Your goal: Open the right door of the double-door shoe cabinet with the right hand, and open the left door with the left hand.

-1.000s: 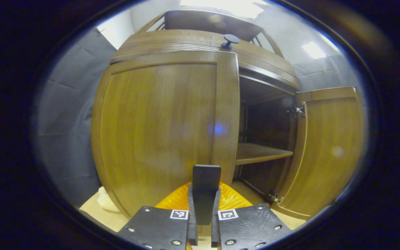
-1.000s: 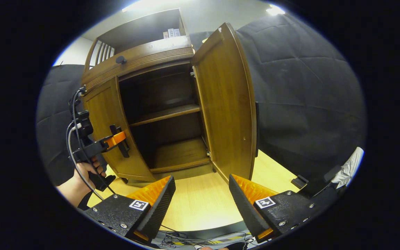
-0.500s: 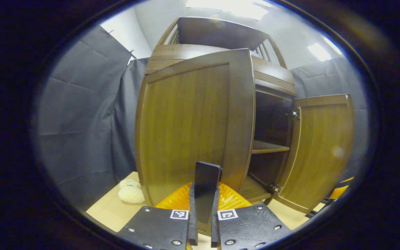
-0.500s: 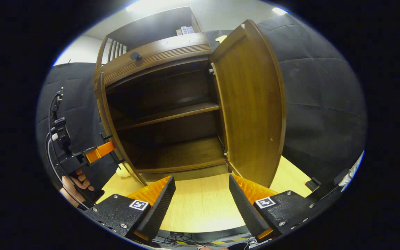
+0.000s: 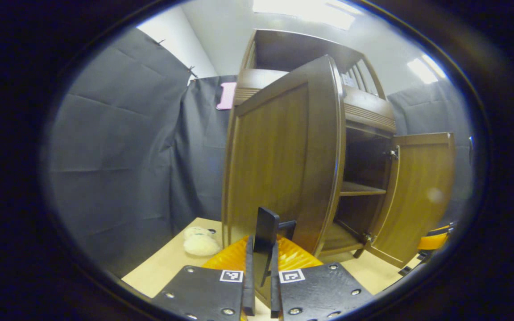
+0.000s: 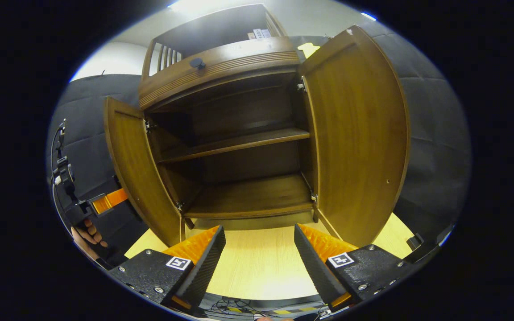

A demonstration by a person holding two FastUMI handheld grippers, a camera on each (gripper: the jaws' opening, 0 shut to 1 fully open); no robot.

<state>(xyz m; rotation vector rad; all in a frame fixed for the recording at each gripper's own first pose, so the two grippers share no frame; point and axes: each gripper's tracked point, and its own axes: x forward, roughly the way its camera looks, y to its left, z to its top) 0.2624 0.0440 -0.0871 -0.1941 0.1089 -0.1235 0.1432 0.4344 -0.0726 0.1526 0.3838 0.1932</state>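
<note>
Shoe cabinet (image 6: 234,133): stands upright on the table, straight ahead of the right gripper's jaws, both doors swung out, long axis vertical, open front facing those jaws.
Table (image 6: 257,263): pale wood, running from under the right gripper's jaws up to the cabinet's foot.
Room: dark cloth wall (image 5: 118,147) left of the left gripper's jaws; lit ceiling above.
Plush toy (image 5: 200,243): pale, on the table up and left of the left gripper's jaws, beside the left door.
Left gripper (image 5: 261,267): jaws nearly together, pinching the dark door handle (image 5: 266,229); a hand (image 6: 88,228) holds it at the far left of the right gripper view.
Left door (image 5: 283,156): upright, just ahead of the left jaws.
Shelf (image 6: 239,142): level, bare, across the interior.
Right gripper (image 6: 259,249): jaws wide apart, holding nothing, short of the cabinet.
Right door (image 6: 359,138): upright, up and right of the right jaws.
</note>
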